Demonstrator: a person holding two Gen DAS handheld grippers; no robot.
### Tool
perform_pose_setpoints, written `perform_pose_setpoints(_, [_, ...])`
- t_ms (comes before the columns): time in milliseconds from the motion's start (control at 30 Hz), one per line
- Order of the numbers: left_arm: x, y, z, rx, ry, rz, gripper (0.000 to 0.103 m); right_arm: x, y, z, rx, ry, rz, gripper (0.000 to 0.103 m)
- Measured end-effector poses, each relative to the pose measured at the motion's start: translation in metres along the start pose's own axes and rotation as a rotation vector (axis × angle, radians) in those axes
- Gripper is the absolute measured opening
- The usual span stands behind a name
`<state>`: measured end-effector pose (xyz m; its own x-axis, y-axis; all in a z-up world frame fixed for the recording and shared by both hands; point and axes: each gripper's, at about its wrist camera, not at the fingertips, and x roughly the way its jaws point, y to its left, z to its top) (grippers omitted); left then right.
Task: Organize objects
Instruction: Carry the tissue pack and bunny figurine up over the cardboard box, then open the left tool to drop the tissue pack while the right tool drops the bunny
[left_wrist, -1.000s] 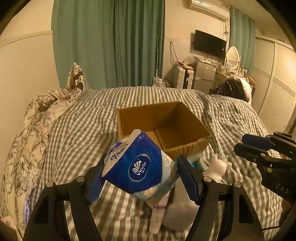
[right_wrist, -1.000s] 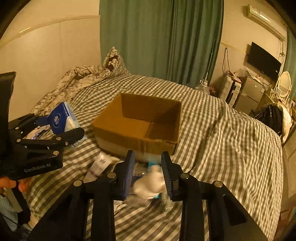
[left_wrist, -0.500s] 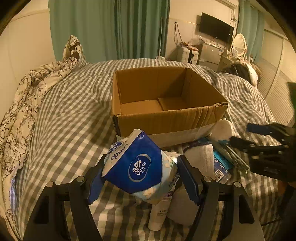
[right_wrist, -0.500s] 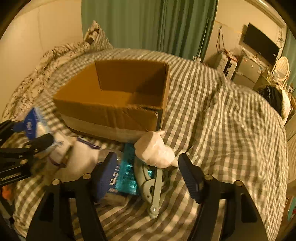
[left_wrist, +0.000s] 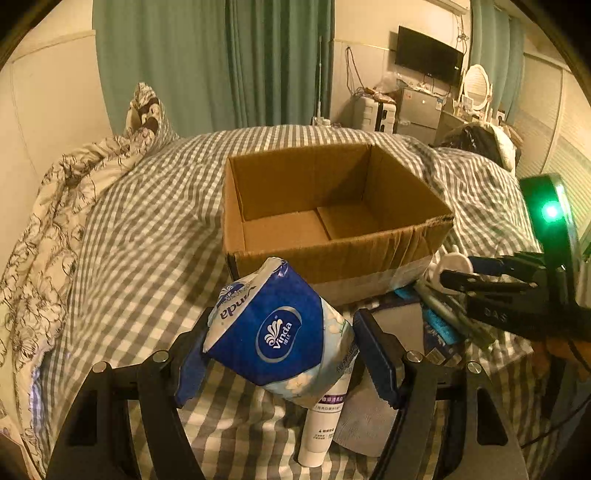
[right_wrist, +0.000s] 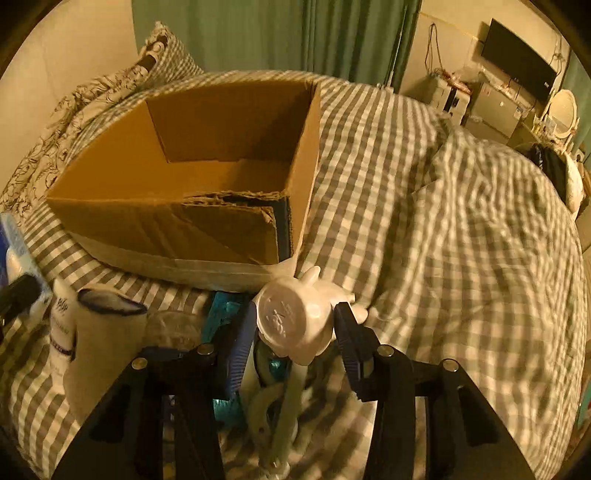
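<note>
Tissue pack (left_wrist: 280, 336) hides most of the tube (left_wrist: 323, 424) behind.

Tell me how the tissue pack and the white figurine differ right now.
The tissue pack is soft, blue-and-white printed plastic; the white figurine is hard, plain and glossy. The pack is clamped in the left gripper, lifted off the bed; the figurine sits low by the cardboard box corner among other items, between the right gripper's jaws, which have just been closing. Neither is in the box yet.
</note>
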<state>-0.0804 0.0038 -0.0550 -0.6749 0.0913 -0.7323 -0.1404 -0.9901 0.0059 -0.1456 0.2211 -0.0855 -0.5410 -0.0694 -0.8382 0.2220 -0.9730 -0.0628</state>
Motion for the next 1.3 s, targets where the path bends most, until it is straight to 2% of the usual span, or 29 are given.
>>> perform_pose_setpoints(67, [-0.006, 0.000, 0.006, 0.008, -0.016, -0.003, 0.075, -0.016, 0.000, 0.000, -0.004, -0.038, -0.018, 0.043])
perform_pose_setpoints(233, [-0.021, 0.000, 0.038, 0.009, -0.073, -0.027, 0.075, -0.084, -0.001, 0.017, -0.016, -0.194, 0.005, 0.043])
perform_pose_setpoints(367, [-0.026, 0.001, 0.072, 0.008, -0.135, -0.034, 0.075, -0.131, 0.009, 0.053, -0.052, -0.302, 0.069, 0.043])
perform_pose_setpoints(467, [-0.019, 0.003, 0.098, 0.013, -0.164, 0.000, 0.075, -0.143, 0.021, 0.080, -0.077, -0.346, 0.118, 0.043])
perform_pose_setpoints(600, [0.006, 0.011, 0.121, 0.001, -0.157, 0.015, 0.075, -0.131, 0.036, 0.113, -0.098, -0.355, 0.133, 0.043])
perform_pose_setpoints(767, [0.052, 0.023, 0.131, -0.022, -0.101, 0.017, 0.075, -0.085, 0.048, 0.142, -0.103, -0.302, 0.173, 0.043])
perform_pose_setpoints(967, [0.096, 0.024, 0.124, -0.004, -0.047, -0.009, 0.075, -0.031, 0.055, 0.152, -0.112, -0.236, 0.199, 0.043])
perform_pose_setpoints(1067, [0.105, 0.024, 0.121, 0.002, -0.031, -0.031, 0.079, -0.012, 0.047, 0.152, -0.096, -0.216, 0.202, 0.044])
perform_pose_setpoints(1133, [0.106, 0.024, 0.119, -0.003, -0.023, -0.018, 0.079, -0.009, 0.040, 0.149, -0.079, -0.218, 0.208, 0.049])
perform_pose_setpoints(1167, [0.105, 0.023, 0.118, -0.003, -0.023, -0.013, 0.083, -0.012, 0.035, 0.149, -0.063, -0.224, 0.207, 0.061])
perform_pose_setpoints(1200, [0.101, 0.022, 0.118, -0.004, -0.027, -0.006, 0.086, -0.015, 0.032, 0.150, -0.051, -0.231, 0.206, 0.067])
perform_pose_setpoints(1233, [0.098, 0.022, 0.118, -0.006, -0.033, 0.002, 0.093, -0.020, 0.027, 0.149, -0.041, -0.243, 0.206, 0.068])
perform_pose_setpoints(1300, [0.083, 0.022, 0.120, -0.010, -0.061, 0.017, 0.095, -0.038, 0.020, 0.146, -0.030, -0.275, 0.198, 0.070])
